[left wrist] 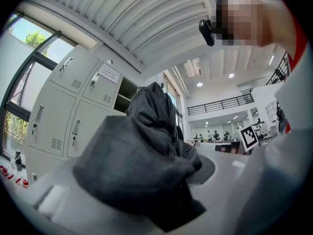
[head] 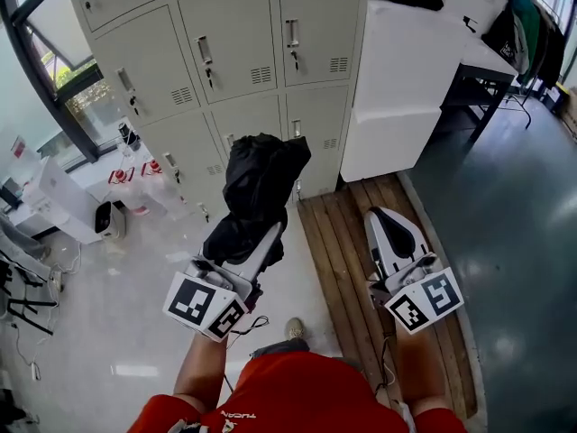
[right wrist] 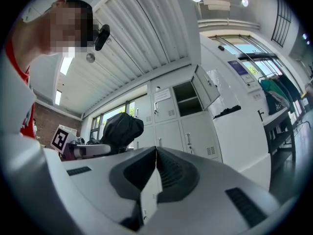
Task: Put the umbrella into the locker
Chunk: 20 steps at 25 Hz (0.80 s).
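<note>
A black folded umbrella (head: 257, 183) stands up from my left gripper (head: 267, 234), whose jaws are shut on its lower part. In the left gripper view the umbrella's (left wrist: 142, 165) crumpled fabric fills the space between the jaws. My right gripper (head: 380, 216) hangs to the right over wooden boards, jaws together with nothing in them (right wrist: 155, 152). The grey lockers (head: 239, 43) stand ahead of both grippers. One upper locker (right wrist: 188, 98) is open, its door (right wrist: 208, 84) swung out to the right; it also shows as a dark opening (left wrist: 124, 94) past the umbrella.
A tall white cabinet (head: 406, 88) stands right of the lockers, with a dark-legged desk (head: 482, 70) and a clothes rack (head: 532, 25) beyond. A wooden platform (head: 338, 242) lies on the floor. White boxes and small items (head: 99, 206) sit by the window at left.
</note>
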### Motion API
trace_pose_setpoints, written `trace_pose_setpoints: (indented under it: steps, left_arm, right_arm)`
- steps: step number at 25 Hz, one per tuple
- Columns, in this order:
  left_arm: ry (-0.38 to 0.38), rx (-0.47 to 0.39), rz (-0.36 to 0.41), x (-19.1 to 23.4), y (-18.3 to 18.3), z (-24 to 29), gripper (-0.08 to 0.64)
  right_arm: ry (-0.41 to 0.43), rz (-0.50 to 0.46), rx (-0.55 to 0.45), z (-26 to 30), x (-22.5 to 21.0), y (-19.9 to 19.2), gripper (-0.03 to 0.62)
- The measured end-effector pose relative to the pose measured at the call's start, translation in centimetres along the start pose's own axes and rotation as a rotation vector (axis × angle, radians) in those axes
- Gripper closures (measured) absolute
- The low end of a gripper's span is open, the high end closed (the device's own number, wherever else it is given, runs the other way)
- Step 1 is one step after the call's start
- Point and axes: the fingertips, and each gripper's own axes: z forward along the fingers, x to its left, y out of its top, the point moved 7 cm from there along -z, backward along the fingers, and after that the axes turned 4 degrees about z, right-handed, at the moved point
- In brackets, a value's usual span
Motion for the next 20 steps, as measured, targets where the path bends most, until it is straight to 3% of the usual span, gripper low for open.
trace_pose_setpoints:
  steps: [11, 20]
  left_arm:
    - [-0.028, -0.014, -0.027, 9.4, -1.3, 7.1, 0.327]
    - [-0.051, -0.032, -0.040, 11.7, -1.7, 11.9, 0.327]
  right_arm:
    - [-0.102, -0.029, 0.009, 8.2, -5.5, -1.0, 0.589]
    - [-0.116, -0.070, -0.017, 11.5, -8.5, 0.2, 0.588]
